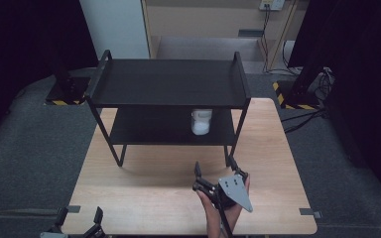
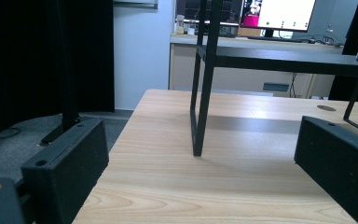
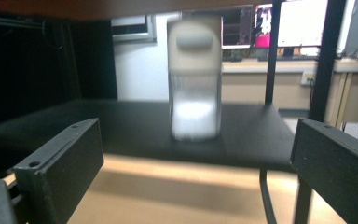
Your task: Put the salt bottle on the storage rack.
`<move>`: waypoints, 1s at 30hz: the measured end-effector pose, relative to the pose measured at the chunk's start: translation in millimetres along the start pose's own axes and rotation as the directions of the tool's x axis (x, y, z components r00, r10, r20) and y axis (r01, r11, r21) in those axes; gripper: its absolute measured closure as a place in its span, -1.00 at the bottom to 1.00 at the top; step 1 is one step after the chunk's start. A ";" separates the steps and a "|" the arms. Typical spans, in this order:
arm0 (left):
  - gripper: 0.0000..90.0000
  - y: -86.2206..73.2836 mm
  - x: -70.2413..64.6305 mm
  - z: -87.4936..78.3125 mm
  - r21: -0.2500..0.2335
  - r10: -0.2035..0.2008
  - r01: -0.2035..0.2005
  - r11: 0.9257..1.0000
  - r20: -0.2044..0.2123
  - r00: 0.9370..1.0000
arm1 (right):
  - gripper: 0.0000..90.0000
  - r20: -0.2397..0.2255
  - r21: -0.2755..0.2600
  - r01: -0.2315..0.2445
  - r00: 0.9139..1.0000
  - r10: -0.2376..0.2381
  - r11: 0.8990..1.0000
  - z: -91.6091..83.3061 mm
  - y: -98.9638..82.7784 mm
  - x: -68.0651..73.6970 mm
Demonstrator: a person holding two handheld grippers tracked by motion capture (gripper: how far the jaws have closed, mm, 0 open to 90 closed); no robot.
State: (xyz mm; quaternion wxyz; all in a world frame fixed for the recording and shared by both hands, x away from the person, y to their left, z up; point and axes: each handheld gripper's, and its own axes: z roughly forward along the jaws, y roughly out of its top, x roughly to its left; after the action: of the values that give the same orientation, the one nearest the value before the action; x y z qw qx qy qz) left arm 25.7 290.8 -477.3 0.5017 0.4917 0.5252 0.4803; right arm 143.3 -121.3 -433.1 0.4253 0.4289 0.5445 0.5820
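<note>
White jar (image 1: pixel 201 122) on the shelf rack's (image 1: pixel 168 79) lower shelf — right gripper (image 1: pixel 220 174) before it, left gripper (image 1: pixel 79 218) nearby, fingers apart on both.

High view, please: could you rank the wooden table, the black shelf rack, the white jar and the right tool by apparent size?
1. wooden table
2. black shelf rack
3. right tool, though being nearer the camera enlarges it
4. white jar

Black gripper (image 1: pixel 220 171), grey triangular plate (image 1: pixel 236 191)
</note>
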 end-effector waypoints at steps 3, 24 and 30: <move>-0.96 0.7 -0.5 1.2 -0.007 0.011 -0.011 1.000 -0.001 1.000 | -0.95 0.003 0.039 -0.001 1.000 0.001 0.999 -18.4 -12.8 -4.6; -0.96 0.7 7.5 7.7 -0.005 0.049 -0.050 0.999 -0.043 0.998 | -0.92 0.105 0.037 -0.041 0.994 0.037 0.998 -85.3 -49.2 -68.5; -0.97 1.4 12.7 8.2 -0.010 0.055 -0.056 0.998 -0.067 0.996 | -0.91 0.088 0.033 -0.040 0.995 0.037 0.999 -95.4 -49.2 -84.6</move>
State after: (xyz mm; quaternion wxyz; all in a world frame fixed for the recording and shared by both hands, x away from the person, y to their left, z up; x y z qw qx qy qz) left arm 33.7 303.6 -476.9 0.4731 0.4869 0.5251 0.5132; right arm 75.7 -226.2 -489.1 0.4297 0.4719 0.5271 0.5612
